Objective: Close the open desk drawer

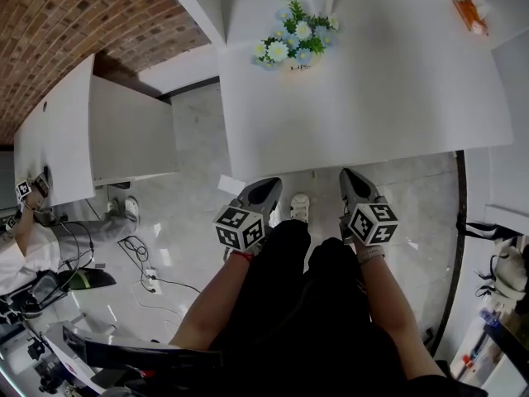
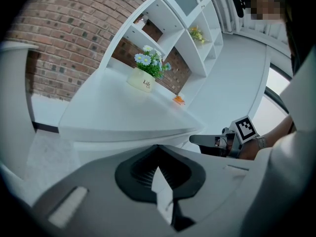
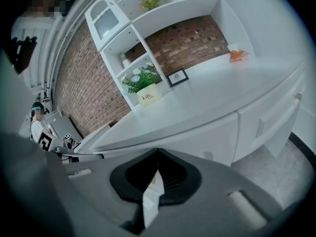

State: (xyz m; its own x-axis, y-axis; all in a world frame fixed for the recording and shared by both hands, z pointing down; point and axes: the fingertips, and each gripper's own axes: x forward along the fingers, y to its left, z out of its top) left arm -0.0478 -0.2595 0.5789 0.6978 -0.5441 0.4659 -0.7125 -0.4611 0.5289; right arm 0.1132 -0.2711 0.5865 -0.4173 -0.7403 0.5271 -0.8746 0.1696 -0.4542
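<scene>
I stand at a white desk (image 1: 388, 98). Both grippers hover at its front edge, above the floor. My left gripper (image 1: 269, 185) points at the edge near the desk's left corner, its jaws closed to a point with nothing between them (image 2: 158, 148). A hand's width to the right, my right gripper (image 1: 348, 175) is also shut and empty (image 3: 157, 152). In the right gripper view, white drawer fronts (image 3: 271, 117) with a handle (image 3: 296, 100) sit under the top at the right. I cannot tell whether one stands open. From the head view the drawers are hidden under the top.
A pot of flowers (image 1: 296, 41) and an orange object (image 1: 469, 11) sit on the desk, with white shelves (image 3: 128, 38) behind. A second white desk (image 1: 58, 131) stands at the left, where another person (image 1: 21, 246) holds a marker cube. Cables (image 1: 136, 251) lie on the floor.
</scene>
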